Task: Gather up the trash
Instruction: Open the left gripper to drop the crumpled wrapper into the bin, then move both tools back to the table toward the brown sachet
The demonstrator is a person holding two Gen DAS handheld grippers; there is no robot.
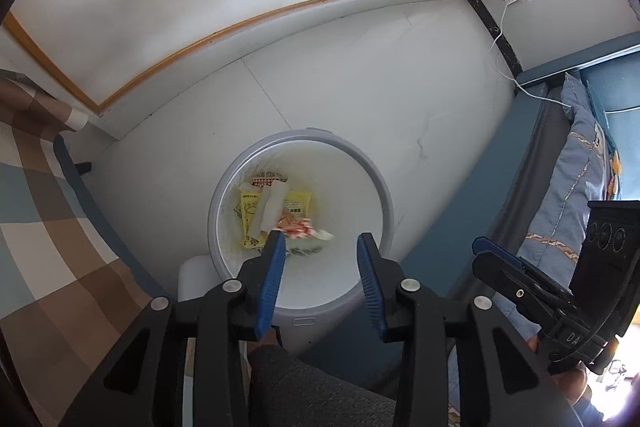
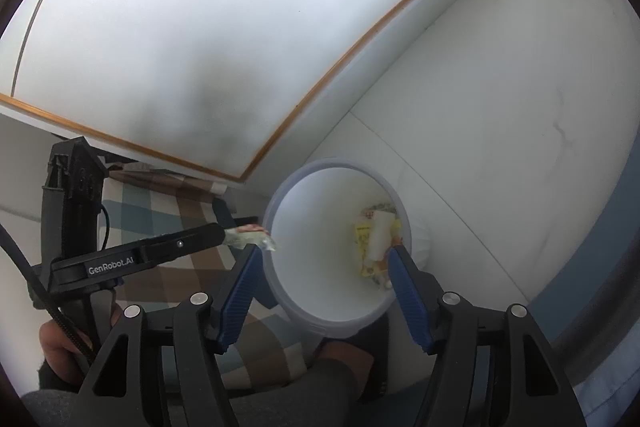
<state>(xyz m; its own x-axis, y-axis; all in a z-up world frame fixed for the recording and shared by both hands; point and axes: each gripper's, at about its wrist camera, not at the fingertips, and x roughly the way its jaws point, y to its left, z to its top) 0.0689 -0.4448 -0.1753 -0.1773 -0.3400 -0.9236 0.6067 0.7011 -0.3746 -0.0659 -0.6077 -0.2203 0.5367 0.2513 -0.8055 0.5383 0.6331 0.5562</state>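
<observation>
White floor, white wall with a wood trim strip, checked bedding on one side and a blue bed (image 1: 560, 163) on the other. I have both claws over the white bin (image 1: 360, 163), which stands on the floor between them. My left claw (image 1: 322, 247) is spread; a crumpled red-and-white wrapper (image 1: 306, 229) sits right at its left pad, and in the right wrist view it hangs off that claw's tip at the bin rim. I can't tell if it is pinched or already loose. My right claw (image 2: 324, 255) is spread wide with nothing between the pads, aimed into the bin. Yellow sachets (image 1: 250, 211) and a white paper scrap (image 1: 272, 207) lie at the bottom. I judge the wrapper to be feather-light, floppy, slick film; best pinched across a bunched fold, not a flat edge.
</observation>
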